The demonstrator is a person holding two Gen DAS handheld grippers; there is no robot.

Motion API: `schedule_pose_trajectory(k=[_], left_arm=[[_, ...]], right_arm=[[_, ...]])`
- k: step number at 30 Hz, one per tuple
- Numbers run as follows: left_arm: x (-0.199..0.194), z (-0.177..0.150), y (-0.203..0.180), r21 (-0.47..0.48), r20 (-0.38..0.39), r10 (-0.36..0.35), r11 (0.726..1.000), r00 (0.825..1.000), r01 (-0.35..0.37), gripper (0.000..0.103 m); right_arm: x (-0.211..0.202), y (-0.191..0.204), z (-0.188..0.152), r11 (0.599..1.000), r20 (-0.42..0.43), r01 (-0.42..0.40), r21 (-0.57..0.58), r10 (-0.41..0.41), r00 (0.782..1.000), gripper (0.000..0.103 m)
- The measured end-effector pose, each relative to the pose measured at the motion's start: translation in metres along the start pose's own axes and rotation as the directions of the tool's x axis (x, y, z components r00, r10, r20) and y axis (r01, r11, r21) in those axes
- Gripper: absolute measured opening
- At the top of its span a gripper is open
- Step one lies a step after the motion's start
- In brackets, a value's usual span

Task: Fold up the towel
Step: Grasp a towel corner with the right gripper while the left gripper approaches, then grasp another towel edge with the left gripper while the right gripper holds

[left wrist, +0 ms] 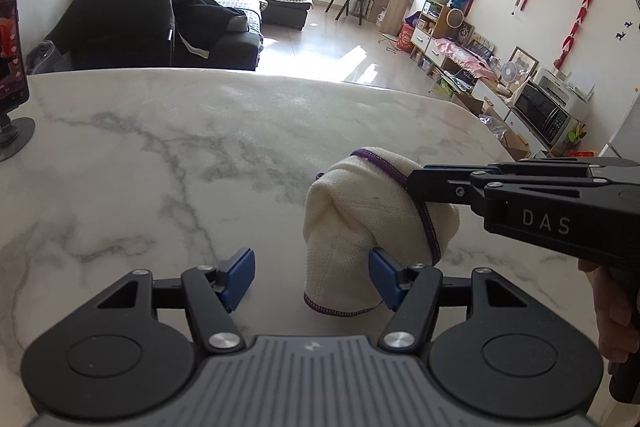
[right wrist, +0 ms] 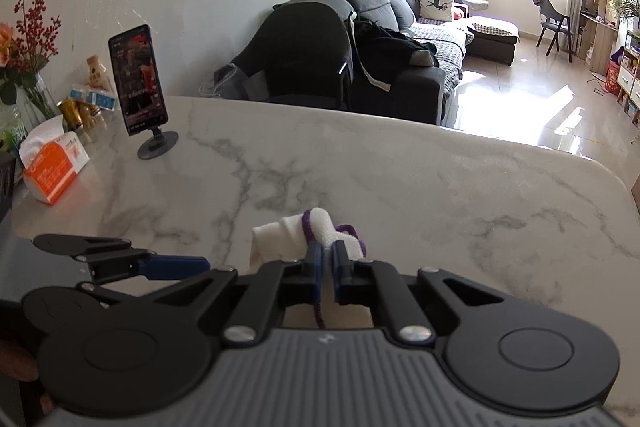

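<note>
The right gripper is closed on the cream towel, holding it bunched above the table, while the left gripper stands open, its right finger beside the hanging cloth.

A phone on a stand and a tissue box sit on the marble table.

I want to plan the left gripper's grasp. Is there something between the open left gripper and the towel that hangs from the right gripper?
Nothing visible does. The left gripper is open right beside the towel, its right finger already against the cloth. The right gripper pinches the towel's upper edge above the marble table. The phone on a stand is far aside.
</note>
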State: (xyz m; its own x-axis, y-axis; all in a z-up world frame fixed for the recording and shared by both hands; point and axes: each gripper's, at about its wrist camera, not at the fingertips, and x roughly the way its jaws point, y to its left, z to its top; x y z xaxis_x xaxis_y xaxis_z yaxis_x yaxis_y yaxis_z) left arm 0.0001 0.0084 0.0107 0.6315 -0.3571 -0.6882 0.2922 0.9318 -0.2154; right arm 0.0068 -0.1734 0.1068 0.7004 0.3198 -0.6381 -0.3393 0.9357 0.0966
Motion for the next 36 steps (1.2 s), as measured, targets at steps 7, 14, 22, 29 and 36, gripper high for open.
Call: schedule_pose_trajectory(k=[7,14,22,29,36], left_arm=[[0.000,0.005,-0.002,-0.004,0.014,-0.015,1.000,1.000,0.015,0.064],[-0.002,0.013,0.000,-0.022,0.042,-0.019,1.000,0.999,0.020,0.064],[0.011,0.022,0.000,-0.010,0.011,-0.104,0.995,0.995,0.104,0.032],[0.028,0.025,0.003,-0.010,0.017,-0.178,0.984,0.984,0.178,0.010],[0.034,0.026,0.004,-0.033,0.061,-0.140,0.989,0.988,0.143,0.002]], right_arm=[[-0.017,-0.006,0.001,1.000,0.029,0.009,0.006,-0.009,1.000,0.006],[-0.028,-0.013,-0.001,0.999,0.040,0.030,0.015,-0.031,0.999,0.006],[-0.031,-0.016,-0.004,0.999,0.045,0.033,0.023,-0.034,0.998,0.006],[-0.032,-0.015,-0.005,0.999,0.046,0.029,0.023,-0.030,0.999,0.006],[-0.032,-0.017,-0.008,0.999,0.039,0.031,0.034,-0.033,0.999,0.006]])
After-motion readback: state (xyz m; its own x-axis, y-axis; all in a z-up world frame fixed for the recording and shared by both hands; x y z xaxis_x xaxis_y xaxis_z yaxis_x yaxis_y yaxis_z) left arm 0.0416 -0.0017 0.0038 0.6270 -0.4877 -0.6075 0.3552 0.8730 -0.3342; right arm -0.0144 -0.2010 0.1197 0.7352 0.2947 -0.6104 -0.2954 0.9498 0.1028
